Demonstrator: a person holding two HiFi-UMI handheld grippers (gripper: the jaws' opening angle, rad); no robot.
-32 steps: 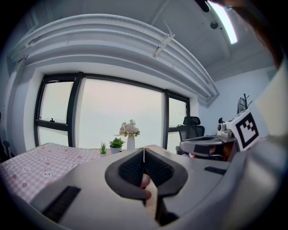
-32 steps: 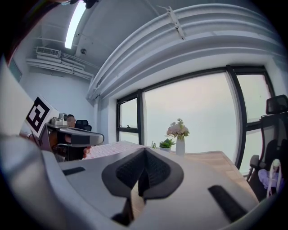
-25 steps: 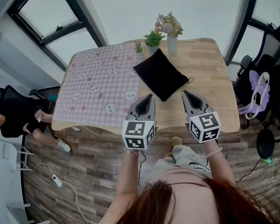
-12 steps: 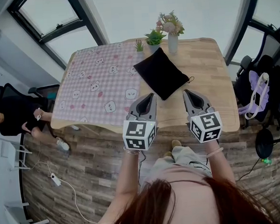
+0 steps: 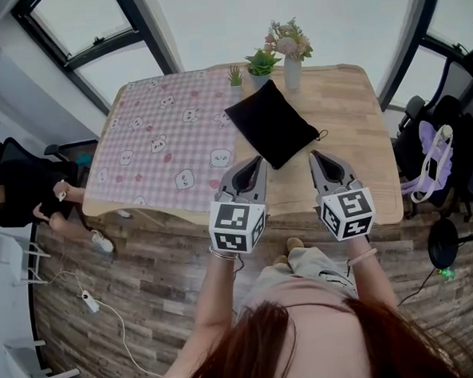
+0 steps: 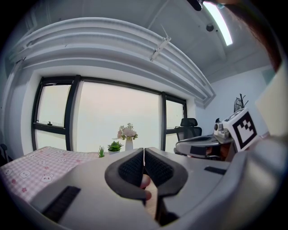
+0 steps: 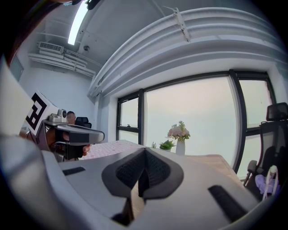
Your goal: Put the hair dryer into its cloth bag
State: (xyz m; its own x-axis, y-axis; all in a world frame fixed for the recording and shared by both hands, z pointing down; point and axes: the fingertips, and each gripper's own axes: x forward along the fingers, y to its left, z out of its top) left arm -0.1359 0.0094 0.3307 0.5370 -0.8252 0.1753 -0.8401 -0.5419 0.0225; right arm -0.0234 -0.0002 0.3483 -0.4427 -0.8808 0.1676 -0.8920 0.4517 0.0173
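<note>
A black cloth bag lies flat on the wooden table, its drawstring end toward the right. No hair dryer shows in any view. My left gripper hangs over the table's near edge, just short of the bag, jaws shut with nothing between them. My right gripper is level with it on the right, also shut and empty. In the left gripper view the left gripper has its pads together. The right gripper view shows the right gripper with its pads meeting at the tips.
A pink checked cloth covers the table's left half. A white vase of flowers and two small potted plants stand at the far edge. A seated person is at the left, a chair with a purple bag at the right.
</note>
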